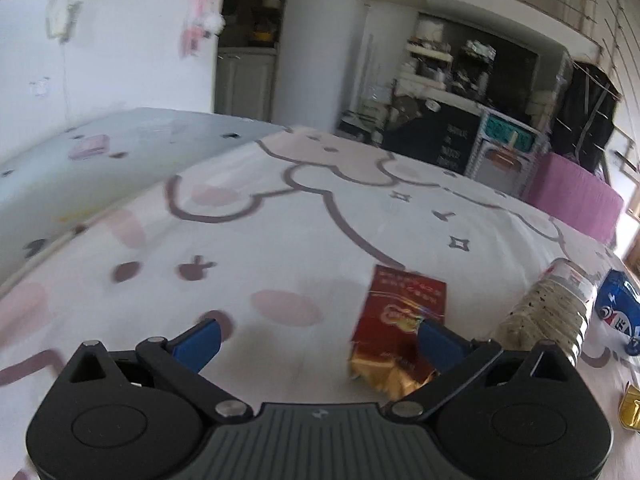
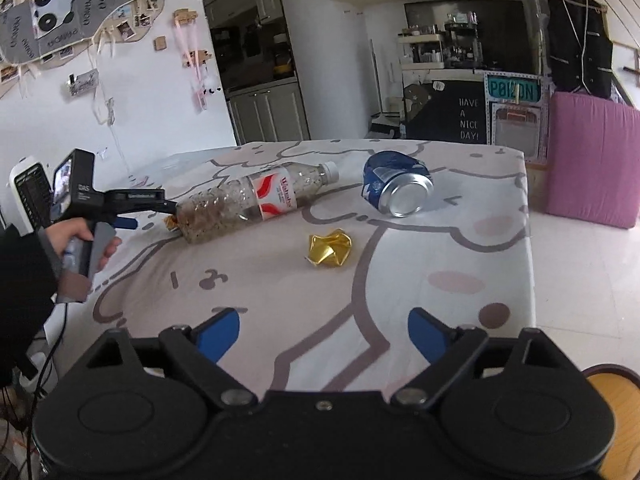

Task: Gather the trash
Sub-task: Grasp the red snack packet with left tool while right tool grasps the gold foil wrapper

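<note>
A red and gold snack wrapper [image 1: 400, 316] lies on the cartoon-print cloth [image 1: 280, 232]. My left gripper [image 1: 318, 342] is open, and its right fingertip [image 1: 436, 344] overlaps the wrapper's near edge; the left fingertip is well clear. To the right lie a clear plastic bottle [image 1: 548, 312] with a red label, a dented blue can [image 1: 618, 308] and a crumpled gold foil [image 1: 634, 404]. In the right wrist view the bottle [image 2: 256, 200], can [image 2: 396, 188] and foil [image 2: 330, 250] lie ahead of my right gripper [image 2: 324, 332], which is open with nothing between its fingers.
A person's hand [image 2: 80, 236] holds the left gripper [image 2: 148, 216] at the cloth's left side. The cloth's right edge [image 2: 528, 240] drops to a tiled floor. A pink folded mat [image 2: 592, 160] stands beyond it. An orange round object [image 2: 612, 392] sits at the lower right.
</note>
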